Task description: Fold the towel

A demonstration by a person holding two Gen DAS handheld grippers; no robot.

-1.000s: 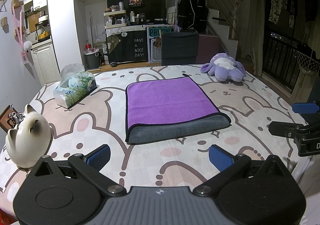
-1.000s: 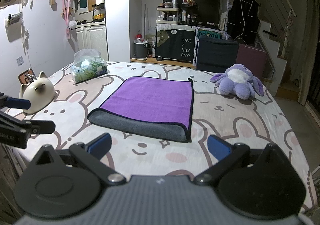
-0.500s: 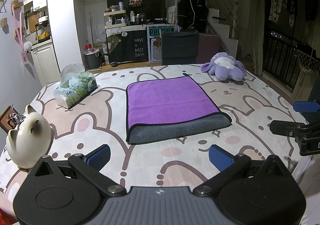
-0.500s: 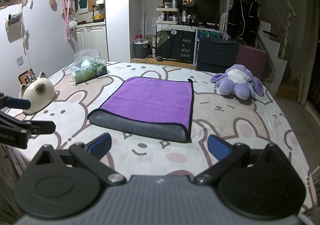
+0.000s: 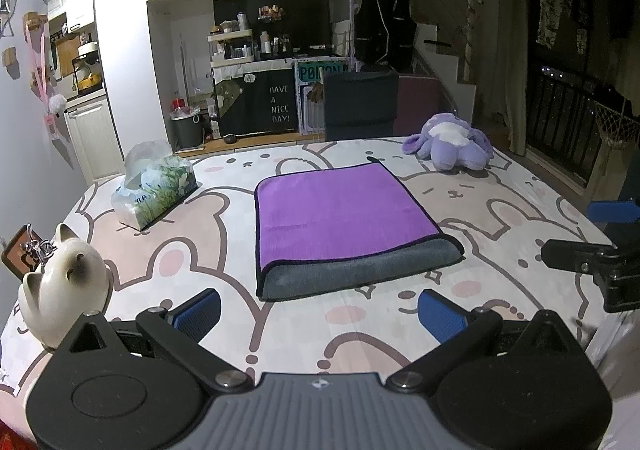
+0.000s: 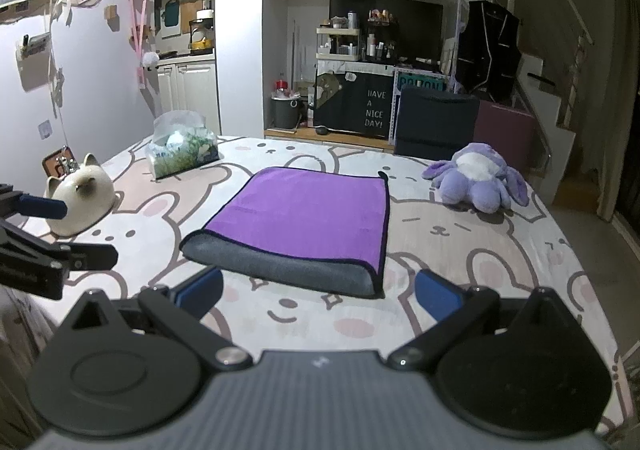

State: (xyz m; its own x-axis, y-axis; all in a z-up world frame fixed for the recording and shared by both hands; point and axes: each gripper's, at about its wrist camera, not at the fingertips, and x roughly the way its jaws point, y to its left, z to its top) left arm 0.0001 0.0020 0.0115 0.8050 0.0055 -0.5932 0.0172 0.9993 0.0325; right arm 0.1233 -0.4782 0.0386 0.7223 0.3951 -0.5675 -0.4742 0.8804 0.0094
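The towel point(image 5: 344, 222) lies folded once, seemingly; left gripper point(image 5: 318, 314) and right gripper point(image 6: 318, 292) are held back, jaws spread, nothing pinched; an edge must next be grasped.

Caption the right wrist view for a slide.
Open right gripper faces a folded purple towel on the bunny-print tablecloth.

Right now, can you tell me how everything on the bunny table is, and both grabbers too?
towel: folded flat, purple on top, grey fold at the near edge.
left gripper: open, holding nothing.
right gripper: open, holding nothing.
tissue pack: open, tissue sticking out.
cat figurine: upright.
purple plush toy: lying down.
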